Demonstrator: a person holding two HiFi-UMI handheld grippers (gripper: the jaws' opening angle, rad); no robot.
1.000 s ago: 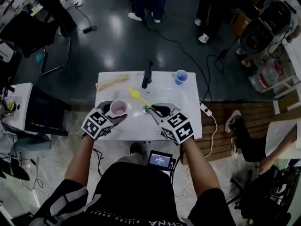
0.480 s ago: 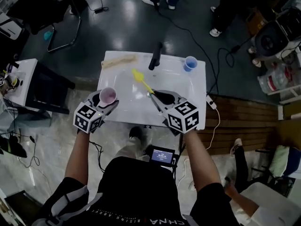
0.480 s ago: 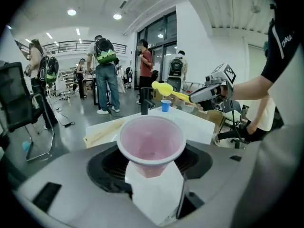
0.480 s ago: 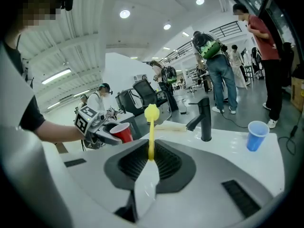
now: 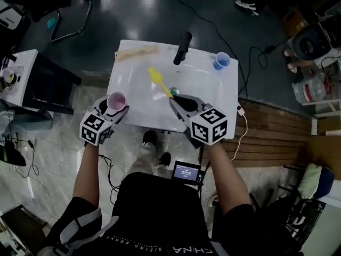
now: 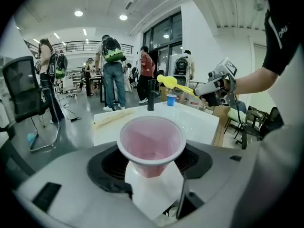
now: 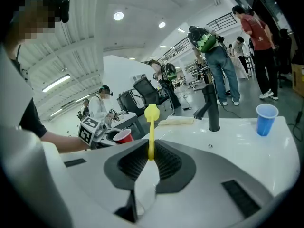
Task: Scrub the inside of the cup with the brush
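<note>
The left claw [image 5: 113, 110] is clenched round the pink cup [image 5: 116, 101], holding it upright at the near left edge of the table [image 5: 208, 89]. It looks like thin, light plastic, pale inside, with a rolled rim. I'd guess it buckles easily, so grip the wall low and gently. The right claw [image 5: 178, 101] grasps the yellow brush [image 5: 157, 81] by its slim handle, over the table, well apart from the cup.

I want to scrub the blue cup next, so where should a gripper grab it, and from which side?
I'd take the blue cup mid-wall, jaws level, coming from the near side. It stands upright, mouth up, near the table's far right corner, with the black post clear on its left.
</note>
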